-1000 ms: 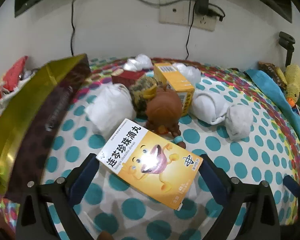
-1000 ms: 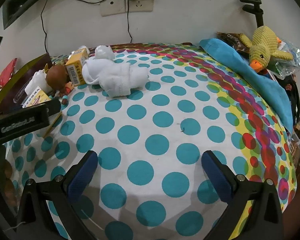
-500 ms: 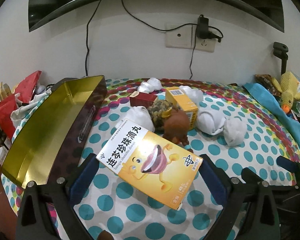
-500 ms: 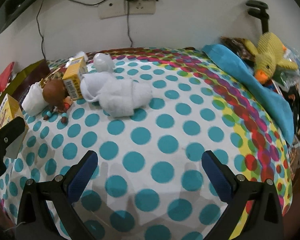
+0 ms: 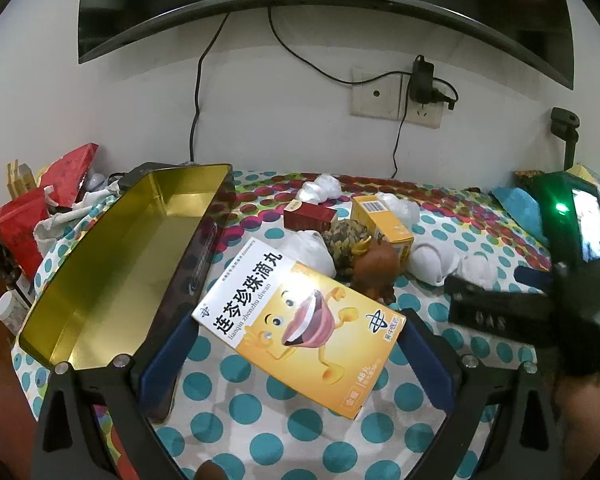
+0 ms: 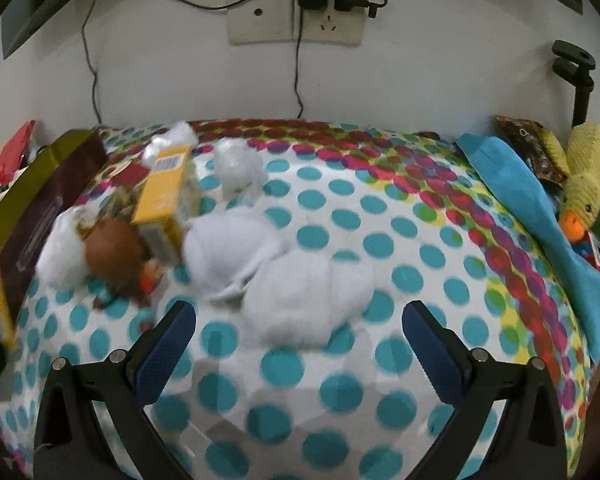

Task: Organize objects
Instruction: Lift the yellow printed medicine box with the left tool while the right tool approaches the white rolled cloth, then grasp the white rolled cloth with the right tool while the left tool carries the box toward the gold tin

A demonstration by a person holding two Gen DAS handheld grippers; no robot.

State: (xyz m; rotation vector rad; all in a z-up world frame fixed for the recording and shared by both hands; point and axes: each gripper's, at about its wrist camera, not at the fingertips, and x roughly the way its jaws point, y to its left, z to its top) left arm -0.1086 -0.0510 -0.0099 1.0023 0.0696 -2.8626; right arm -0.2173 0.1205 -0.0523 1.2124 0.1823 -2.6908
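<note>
Medicine box (image 5: 300,324) between left gripper (image 5: 298,354) fingers, apparently.

White bundle (image 6: 300,280) and boxes motion-blurred.

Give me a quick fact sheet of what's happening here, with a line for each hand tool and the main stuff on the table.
Left gripper: shut on yellow medicine box, held above the table
Right gripper: open, holding nothing, pointing at white cloth bundle
Gold tin: open, nothing seen inside, left of the held box
Pile behind: small yellow carton, brown toy figure, red box
Surface: polka-dot tablecloth
Right edge: plush duck, blue cloth
</note>
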